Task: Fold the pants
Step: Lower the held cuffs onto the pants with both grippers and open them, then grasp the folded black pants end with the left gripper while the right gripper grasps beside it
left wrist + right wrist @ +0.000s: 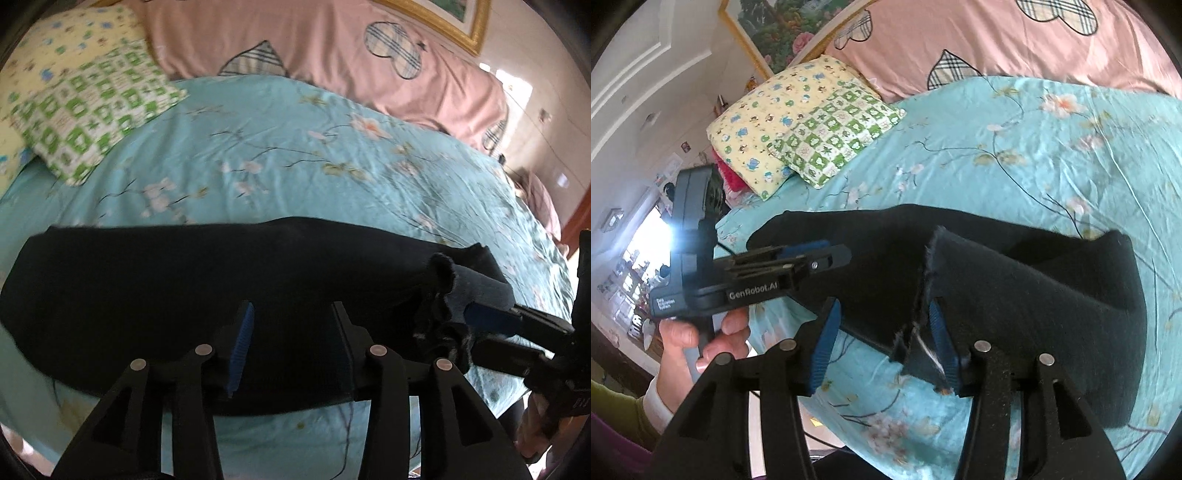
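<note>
A bed with a turquoise floral sheet filled both views, a pink duvet bunched along its far side and a gilt picture frame on the wall behind. Two pillows lay at one end: a yellow pillow with a green checked pillow leaning on it.

The black pants lay stretched across the sheet, near the bed's front edge. In the left wrist view one end of them was lifted and bunched towards the right gripper.

The left gripper stood over the pants with its fingers apart, a strip of cloth between them but not pinched. The right wrist view showed it from the side, held by a hand.

The right gripper also had its fingers apart in its own view. A raised, frayed fold of the pants draped against its right finger; the left finger was clear of the cloth. Whether that fold was caught or merely resting there could not be told.
</note>
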`<act>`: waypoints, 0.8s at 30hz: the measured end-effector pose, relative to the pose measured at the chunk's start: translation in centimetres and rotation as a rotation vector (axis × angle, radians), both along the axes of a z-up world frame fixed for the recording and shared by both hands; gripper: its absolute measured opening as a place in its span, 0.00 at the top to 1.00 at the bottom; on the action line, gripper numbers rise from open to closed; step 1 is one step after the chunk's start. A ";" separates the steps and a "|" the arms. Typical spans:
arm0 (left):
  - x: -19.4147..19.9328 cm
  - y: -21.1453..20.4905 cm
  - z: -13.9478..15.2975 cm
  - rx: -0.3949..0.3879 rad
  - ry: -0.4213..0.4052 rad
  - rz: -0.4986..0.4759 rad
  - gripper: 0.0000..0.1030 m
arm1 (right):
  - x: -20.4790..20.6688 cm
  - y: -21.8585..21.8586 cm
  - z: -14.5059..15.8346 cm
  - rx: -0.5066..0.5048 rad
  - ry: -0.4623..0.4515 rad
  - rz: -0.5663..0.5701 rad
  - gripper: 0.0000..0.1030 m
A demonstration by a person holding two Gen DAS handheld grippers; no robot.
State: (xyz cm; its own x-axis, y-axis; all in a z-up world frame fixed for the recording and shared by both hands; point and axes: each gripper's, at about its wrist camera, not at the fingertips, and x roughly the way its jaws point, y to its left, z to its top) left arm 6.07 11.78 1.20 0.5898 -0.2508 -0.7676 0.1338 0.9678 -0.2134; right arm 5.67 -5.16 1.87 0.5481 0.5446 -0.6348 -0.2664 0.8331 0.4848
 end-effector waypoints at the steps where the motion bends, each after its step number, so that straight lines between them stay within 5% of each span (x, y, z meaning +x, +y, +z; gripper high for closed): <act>1: -0.1 0.2 -0.1 -0.005 0.004 0.009 0.58 | 0.3 0.2 0.1 -0.003 -0.005 0.009 0.50; 20: -5.1 9.7 -1.1 -0.172 0.078 0.349 0.57 | 5.4 6.1 1.4 0.015 -0.031 0.192 0.50; 24: -6.3 12.0 -1.2 -0.175 0.083 0.420 0.49 | 6.9 7.5 1.7 0.032 -0.031 0.226 0.50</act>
